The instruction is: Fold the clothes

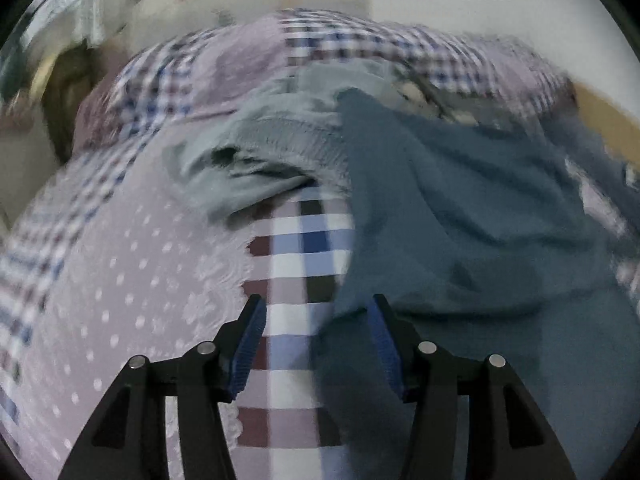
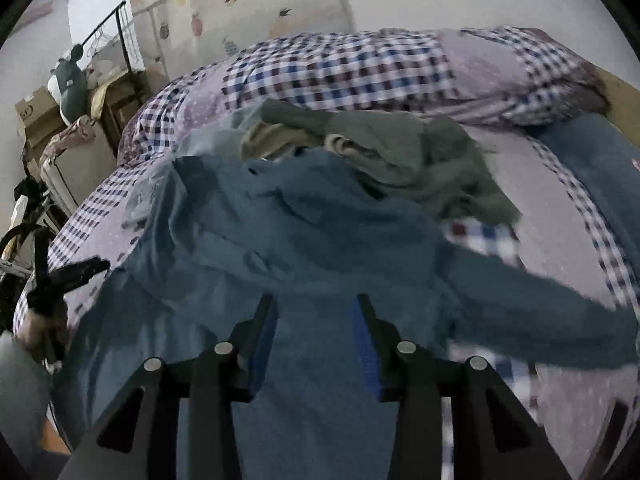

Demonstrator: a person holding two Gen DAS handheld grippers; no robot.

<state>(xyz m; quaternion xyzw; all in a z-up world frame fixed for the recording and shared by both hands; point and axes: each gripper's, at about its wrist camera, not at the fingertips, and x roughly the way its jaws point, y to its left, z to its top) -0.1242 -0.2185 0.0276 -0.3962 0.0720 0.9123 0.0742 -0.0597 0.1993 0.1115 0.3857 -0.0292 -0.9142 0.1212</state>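
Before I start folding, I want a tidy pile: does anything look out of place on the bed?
Yes. The blue garment lies rumpled, one sleeve flung sideways, and the grey-green clothes behind it are heaped in a crumpled pile. Nothing looks damaged.

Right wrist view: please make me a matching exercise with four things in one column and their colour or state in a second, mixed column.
Things:
1. shirt
2. bedcover
3. crumpled garment
4. right hand-held gripper

Colour or state:
a. grey-green
b. open, holding nothing
c. blue, spread on the bed
d. checked, in white, blue and dark red

Pairs: 1-c, 2-d, 3-a, 4-b
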